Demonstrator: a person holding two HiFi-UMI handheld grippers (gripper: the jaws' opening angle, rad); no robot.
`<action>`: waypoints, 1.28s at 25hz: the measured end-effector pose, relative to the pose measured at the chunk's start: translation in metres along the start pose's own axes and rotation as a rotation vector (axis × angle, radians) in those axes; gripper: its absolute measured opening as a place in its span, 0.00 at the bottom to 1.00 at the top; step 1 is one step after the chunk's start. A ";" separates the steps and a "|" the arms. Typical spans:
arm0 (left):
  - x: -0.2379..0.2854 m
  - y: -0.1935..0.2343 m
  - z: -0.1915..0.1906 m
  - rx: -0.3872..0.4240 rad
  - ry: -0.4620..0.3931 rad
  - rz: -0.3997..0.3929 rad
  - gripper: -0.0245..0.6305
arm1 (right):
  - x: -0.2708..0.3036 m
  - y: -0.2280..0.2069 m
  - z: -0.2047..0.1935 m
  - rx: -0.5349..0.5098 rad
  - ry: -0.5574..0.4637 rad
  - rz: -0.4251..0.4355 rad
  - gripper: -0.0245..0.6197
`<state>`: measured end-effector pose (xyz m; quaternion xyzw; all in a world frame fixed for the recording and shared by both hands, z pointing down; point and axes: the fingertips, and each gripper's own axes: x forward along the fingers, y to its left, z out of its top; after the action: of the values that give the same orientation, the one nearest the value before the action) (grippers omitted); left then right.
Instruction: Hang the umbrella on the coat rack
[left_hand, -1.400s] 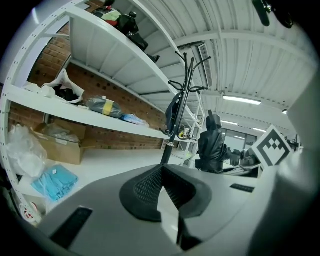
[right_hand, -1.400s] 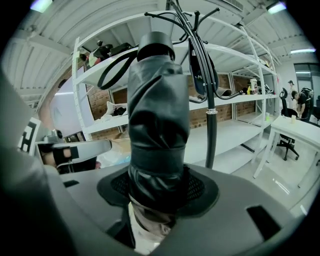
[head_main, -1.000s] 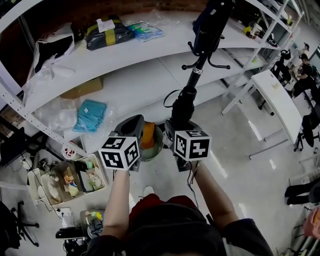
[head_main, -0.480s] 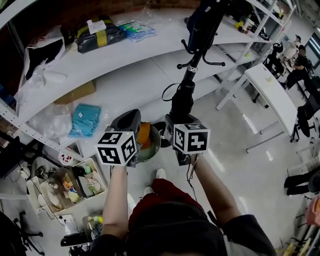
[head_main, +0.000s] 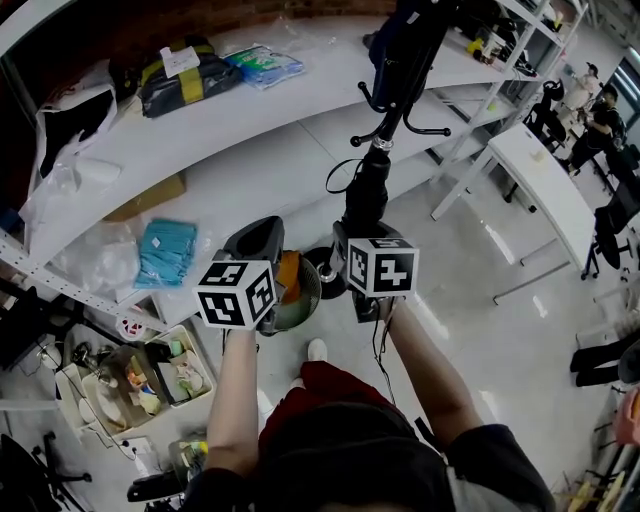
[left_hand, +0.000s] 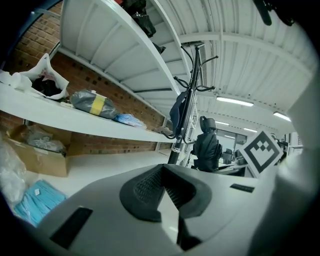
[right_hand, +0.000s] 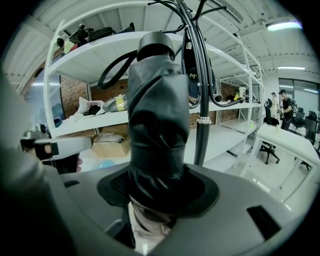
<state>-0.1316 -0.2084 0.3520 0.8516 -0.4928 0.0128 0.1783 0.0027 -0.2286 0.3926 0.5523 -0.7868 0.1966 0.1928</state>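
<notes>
A folded black umbrella (head_main: 365, 195) (right_hand: 157, 115) stands upright with my right gripper (head_main: 358, 238) (right_hand: 160, 187) shut on its lower part. Its strap loop (head_main: 340, 178) hangs at the top left. Just behind the umbrella rises the black coat rack (head_main: 403, 105) (right_hand: 202, 95) (left_hand: 190, 95), with curved hooks and a dark garment (head_main: 405, 40) on it. The umbrella's top sits just below the lowest hooks in the head view. To the left, my left gripper (head_main: 257, 240) (left_hand: 162, 170) is shut and holds nothing.
White shelving (head_main: 250, 110) runs behind the rack, with bags, a cardboard box (head_main: 145, 197) and a blue packet (head_main: 166, 250). A green bin (head_main: 300, 290) stands on the floor by the rack's base. At the right are a white table (head_main: 545, 190) and people.
Both grippers have moved forward toward the coat rack, and the right one keeps its hold on the umbrella. The umbrella's top now stands closer under the hooks.
</notes>
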 end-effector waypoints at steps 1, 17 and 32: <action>0.004 0.002 0.000 -0.002 0.001 0.000 0.05 | 0.003 -0.002 0.002 0.002 0.001 -0.003 0.38; 0.051 0.027 0.001 -0.039 0.017 0.010 0.05 | 0.050 -0.042 0.016 0.036 0.043 -0.040 0.38; 0.099 0.032 0.003 -0.031 0.040 -0.012 0.05 | 0.077 -0.079 0.013 0.031 0.090 -0.099 0.38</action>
<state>-0.1080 -0.3060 0.3778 0.8511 -0.4843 0.0213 0.2013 0.0515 -0.3213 0.4289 0.5841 -0.7459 0.2237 0.2288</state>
